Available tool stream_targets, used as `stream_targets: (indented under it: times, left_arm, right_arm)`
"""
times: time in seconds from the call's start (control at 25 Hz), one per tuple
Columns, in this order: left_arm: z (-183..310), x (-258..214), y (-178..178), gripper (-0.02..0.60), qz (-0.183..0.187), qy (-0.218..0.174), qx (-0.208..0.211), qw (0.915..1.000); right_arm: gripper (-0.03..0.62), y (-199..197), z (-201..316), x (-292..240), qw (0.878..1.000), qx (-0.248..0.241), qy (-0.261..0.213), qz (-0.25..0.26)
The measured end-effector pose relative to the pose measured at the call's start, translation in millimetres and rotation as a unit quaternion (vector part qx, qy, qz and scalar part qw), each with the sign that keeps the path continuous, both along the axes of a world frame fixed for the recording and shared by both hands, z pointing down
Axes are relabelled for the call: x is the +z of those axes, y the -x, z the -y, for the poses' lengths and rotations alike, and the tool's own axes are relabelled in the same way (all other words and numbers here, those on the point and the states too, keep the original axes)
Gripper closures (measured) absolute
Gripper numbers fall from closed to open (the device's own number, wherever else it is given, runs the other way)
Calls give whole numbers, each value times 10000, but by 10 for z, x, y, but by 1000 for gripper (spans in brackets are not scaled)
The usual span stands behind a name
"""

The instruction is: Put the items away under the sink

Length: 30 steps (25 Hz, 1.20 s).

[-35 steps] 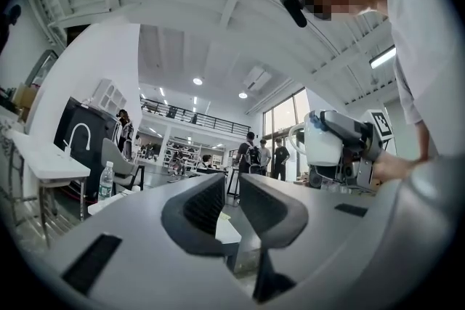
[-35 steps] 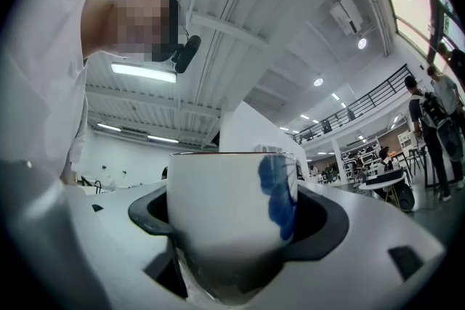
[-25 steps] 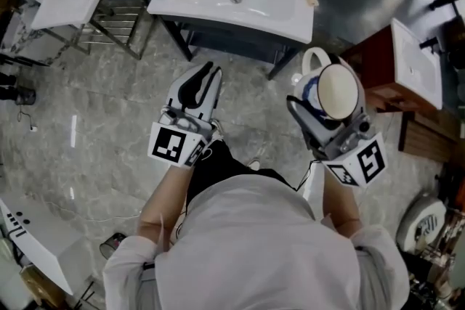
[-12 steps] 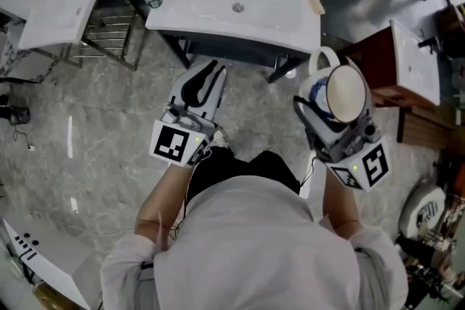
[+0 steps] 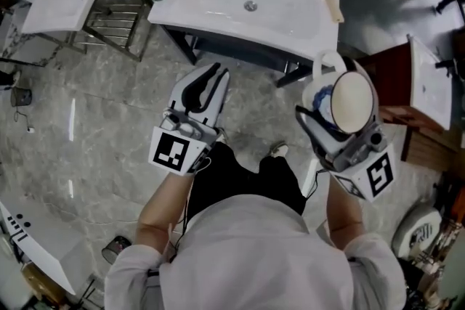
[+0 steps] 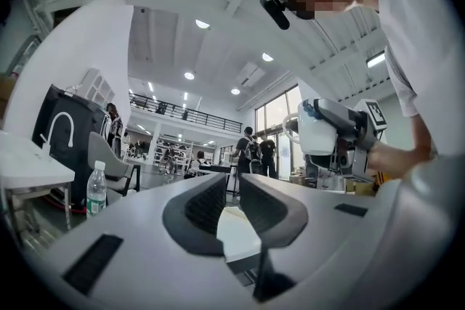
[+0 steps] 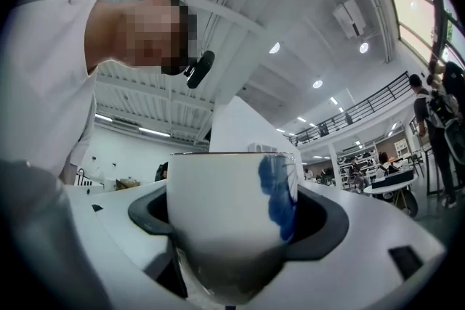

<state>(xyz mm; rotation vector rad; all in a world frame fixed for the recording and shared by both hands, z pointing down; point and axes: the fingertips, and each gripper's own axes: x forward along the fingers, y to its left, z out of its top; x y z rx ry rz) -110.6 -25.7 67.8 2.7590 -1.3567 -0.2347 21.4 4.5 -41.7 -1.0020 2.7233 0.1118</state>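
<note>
Grey marbled floor below, white sink beyond both sets of fingertips. Had edged closer to it over the last second, so judged mid-approach, nothing stowed yet. Held mug clamped between right gripper fingers, seemingly upright: long axis vertical, mouth up, handle pointing past the fingertips toward the sink. Kept left gripper fingers together, empty.

Bare grey marble floor leads to the gap under the white ceramic washbasin, flanked by dark metal legs.
</note>
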Motion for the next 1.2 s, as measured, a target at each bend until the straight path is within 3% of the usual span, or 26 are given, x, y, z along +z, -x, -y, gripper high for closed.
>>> stream_targets:
  times: [0.6,1.2]
  left_arm:
    - [129,1270,-359,525,-72,69,-372,9993]
    - [376,2618,-386,528,140,31,-400,9991]
  right_arm:
    - [189,-52,216,1408,9972,-751,-64,-18]
    - [189,-209,386,2911,9986,-442,106,-275]
